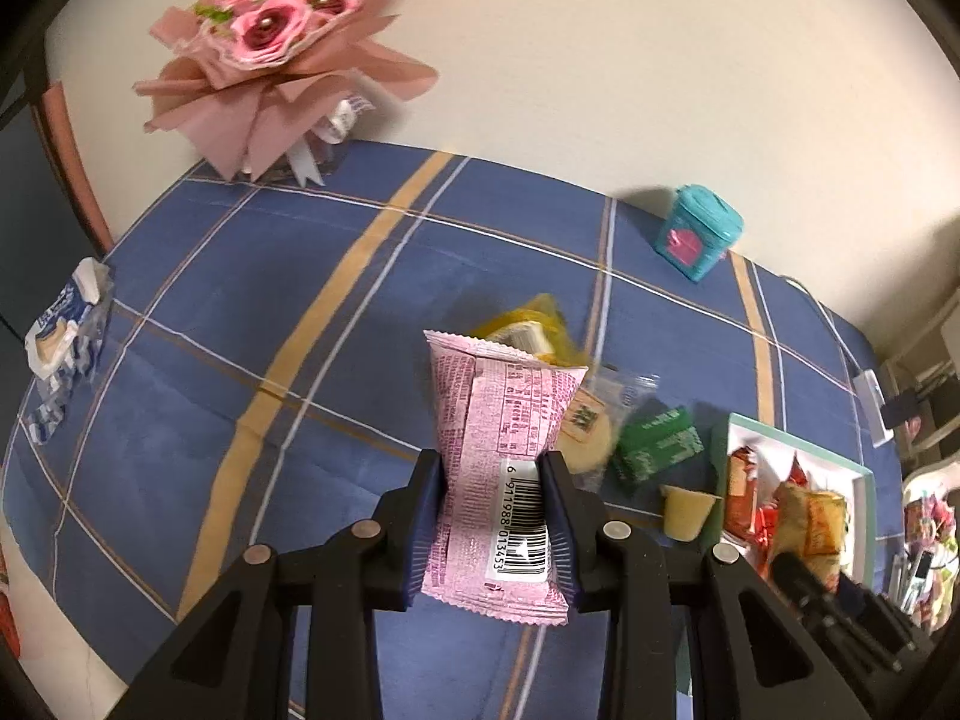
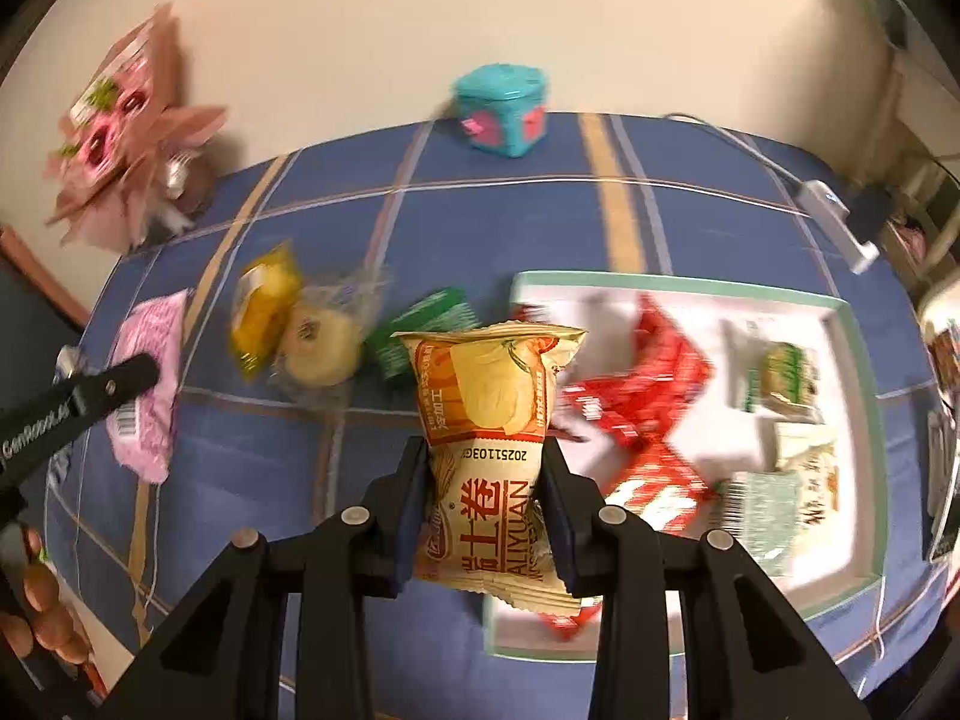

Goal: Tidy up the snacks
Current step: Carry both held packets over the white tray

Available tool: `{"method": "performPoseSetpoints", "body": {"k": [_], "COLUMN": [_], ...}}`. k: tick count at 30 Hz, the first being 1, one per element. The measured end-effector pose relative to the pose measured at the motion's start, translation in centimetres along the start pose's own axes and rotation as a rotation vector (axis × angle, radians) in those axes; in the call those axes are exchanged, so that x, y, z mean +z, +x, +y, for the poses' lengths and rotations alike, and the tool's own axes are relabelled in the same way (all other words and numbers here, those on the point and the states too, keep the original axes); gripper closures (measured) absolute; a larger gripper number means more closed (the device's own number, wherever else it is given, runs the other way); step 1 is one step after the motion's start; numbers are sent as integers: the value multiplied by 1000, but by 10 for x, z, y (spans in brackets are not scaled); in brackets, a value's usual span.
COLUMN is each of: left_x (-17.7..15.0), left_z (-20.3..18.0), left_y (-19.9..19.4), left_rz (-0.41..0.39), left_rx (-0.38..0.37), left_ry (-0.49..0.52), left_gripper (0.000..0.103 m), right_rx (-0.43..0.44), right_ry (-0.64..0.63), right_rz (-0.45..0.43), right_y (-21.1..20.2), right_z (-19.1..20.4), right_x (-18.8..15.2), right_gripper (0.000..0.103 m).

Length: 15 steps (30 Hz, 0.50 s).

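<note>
Holding: both grippers carry a snack packet, clear of the table.
Left gripper (image 1: 493, 531): jaws pinching the pink packet (image 1: 501, 456) across its lower half, pads on the two long edges, barcode side facing the camera. Packet stands upright betw. the fingers, top seal flared free above.
Right gripper (image 2: 485, 519): jaws pinching the orange packet (image 2: 495, 432) at mid-body; upper half sticks out past the fingertips, bottom seal hangs below the pads.
Tray (image 2: 678, 285): white w/ green rim, on the blue checked cloth (image 1: 270, 276), right side. Already holds red packets (image 2: 651, 384) and a few pale ones. Orange packet sits in front of the tray's left edge in the right wrist view.
Still loose on cloth: yellow packet (image 2: 264, 306), clear-wrapped round cake (image 2: 321, 342), green packet (image 2: 420, 324), small jelly cup (image 1: 687, 510).
Handling, pink packet: judged light, soft film, air-puffed; waist visibly squeezed in by the pads. Contents prob. crushable, so no harder squeeze.
Handling, orange packet: same sort, glossy film, likely slippery; creases at the pads suggest grip is on film plus filling, not seal alone.
Where to hold: mid-body across the narrow width, as now. Seal edges too thin, likely to slide out.
Risk: packet could swing or slip if swung fast to the tray.
Not task: bouquet (image 1: 270, 30), teal box (image 1: 699, 231).
</note>
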<state>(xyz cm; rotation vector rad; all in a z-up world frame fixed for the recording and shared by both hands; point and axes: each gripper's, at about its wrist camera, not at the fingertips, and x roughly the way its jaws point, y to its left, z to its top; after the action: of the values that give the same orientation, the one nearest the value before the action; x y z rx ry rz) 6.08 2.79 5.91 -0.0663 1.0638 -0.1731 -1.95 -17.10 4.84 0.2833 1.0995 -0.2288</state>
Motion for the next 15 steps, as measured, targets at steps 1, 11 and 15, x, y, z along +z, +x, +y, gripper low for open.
{"method": "performPoseSetpoints", "body": {"k": [1,11,15], "left_x": [-1,-15,-24], "left_z": [-5,-67,-94], "left_y": [0,-2,-1], "left_rz": [0,6,17], "left_rx": [-2,-36,-70], "left_ry": [8,119,163], "left_gripper": [67,67,67], "right_rx": [-8,-81,-100], "right_ry": [15,190,242], "right_rz": [-3,-17,-15], "right_y": [-2,-16,-19], "right_z": [-8,-97,-127], "right_x": [1,5,3], "right_gripper": [66,66,66]}}
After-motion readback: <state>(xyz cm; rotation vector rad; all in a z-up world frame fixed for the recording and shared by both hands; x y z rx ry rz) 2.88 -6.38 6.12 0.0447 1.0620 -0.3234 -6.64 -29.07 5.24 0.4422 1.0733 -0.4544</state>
